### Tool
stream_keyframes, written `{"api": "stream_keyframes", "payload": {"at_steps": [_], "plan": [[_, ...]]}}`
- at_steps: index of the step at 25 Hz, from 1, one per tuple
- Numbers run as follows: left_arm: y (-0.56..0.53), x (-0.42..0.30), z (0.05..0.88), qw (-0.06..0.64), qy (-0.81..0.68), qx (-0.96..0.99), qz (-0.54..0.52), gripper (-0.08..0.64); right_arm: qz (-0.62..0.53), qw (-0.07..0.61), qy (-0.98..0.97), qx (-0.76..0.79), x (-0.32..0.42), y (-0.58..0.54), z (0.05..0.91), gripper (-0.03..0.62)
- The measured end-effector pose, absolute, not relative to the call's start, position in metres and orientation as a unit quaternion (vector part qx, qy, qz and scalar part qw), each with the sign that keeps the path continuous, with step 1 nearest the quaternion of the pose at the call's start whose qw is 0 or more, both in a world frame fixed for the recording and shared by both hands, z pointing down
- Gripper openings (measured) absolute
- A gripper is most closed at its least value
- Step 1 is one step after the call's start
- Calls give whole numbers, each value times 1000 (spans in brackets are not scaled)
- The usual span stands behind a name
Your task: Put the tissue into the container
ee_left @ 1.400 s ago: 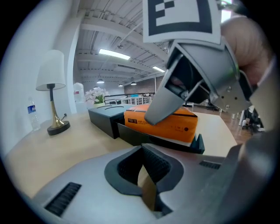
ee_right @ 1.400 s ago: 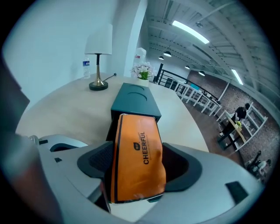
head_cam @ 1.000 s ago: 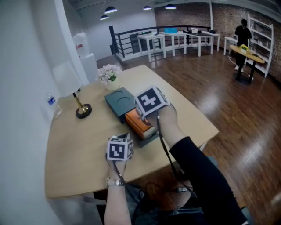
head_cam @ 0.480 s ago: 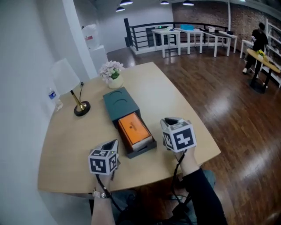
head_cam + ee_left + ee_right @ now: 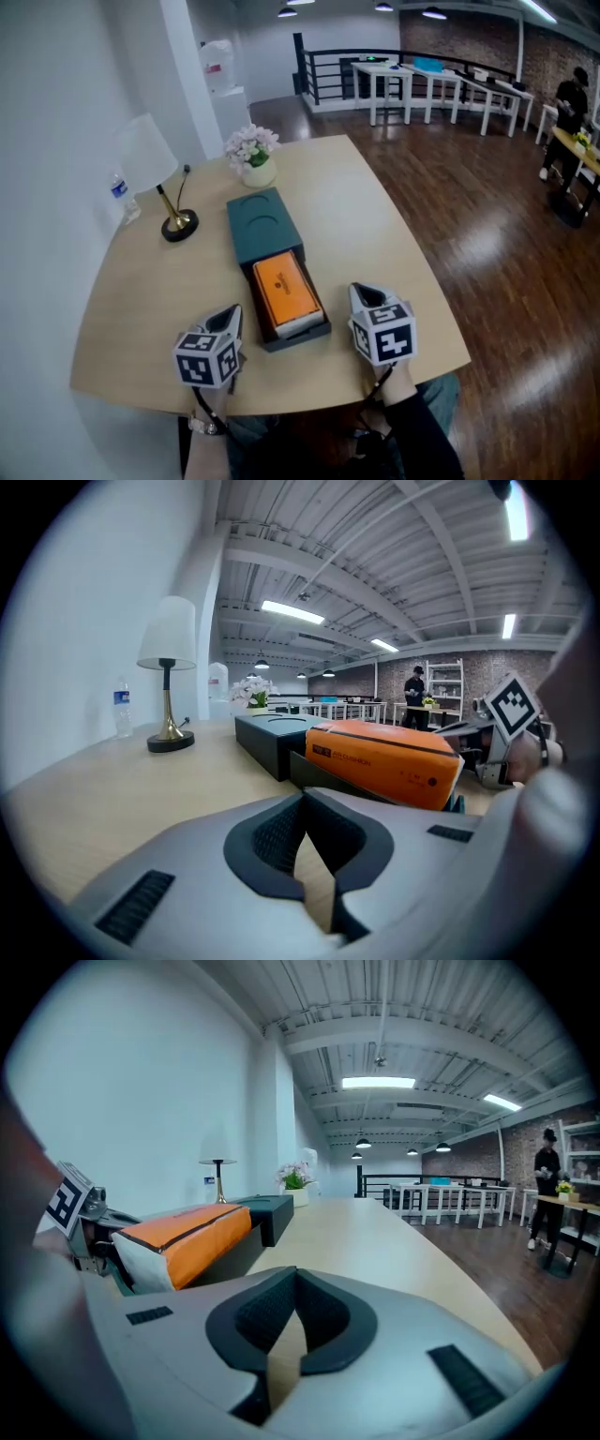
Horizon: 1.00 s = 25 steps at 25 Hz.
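An orange tissue pack [image 5: 286, 295] lies flat in the open tray of the dark teal container [image 5: 265, 222]; it also shows in the left gripper view [image 5: 384, 761] and the right gripper view [image 5: 183, 1237]. Left of the tray's front end, my left gripper [image 5: 228, 321] hovers near the table's front edge. It is shut with nothing in it [image 5: 302, 799]. On the tray's right side my right gripper [image 5: 366, 296] is also shut and empty [image 5: 295, 1274]. Neither gripper touches the pack or the container.
A white-shaded brass lamp [image 5: 155, 173], a water bottle [image 5: 119, 192] and a pot of white flowers [image 5: 251, 155] stand at the far side of the wooden table [image 5: 375, 225]. The table's front edge runs just under both grippers. White tables [image 5: 422, 80] and a person [image 5: 570, 94] are far behind.
My right gripper has drawn back from the tissue pack to the table's front right and closed. The pack stays in the tray. The left gripper has shifted a little to the left.
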<state>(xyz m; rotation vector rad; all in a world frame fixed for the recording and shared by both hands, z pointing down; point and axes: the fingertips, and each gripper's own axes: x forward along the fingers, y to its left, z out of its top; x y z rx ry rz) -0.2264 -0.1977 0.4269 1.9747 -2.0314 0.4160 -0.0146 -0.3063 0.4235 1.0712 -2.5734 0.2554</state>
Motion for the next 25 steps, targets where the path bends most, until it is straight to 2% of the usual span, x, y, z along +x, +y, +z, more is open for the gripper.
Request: {"api": "stream_keyframes", "payload": {"at_steps": [4,25], "plan": [[-200,-227,425,137,-708,680,134,0,92,151,-910,375,-12,-308,418,0],[-185,-229,413,122,-746,651,71,0,88,136,-913,374,-9,-306,415,0]]}}
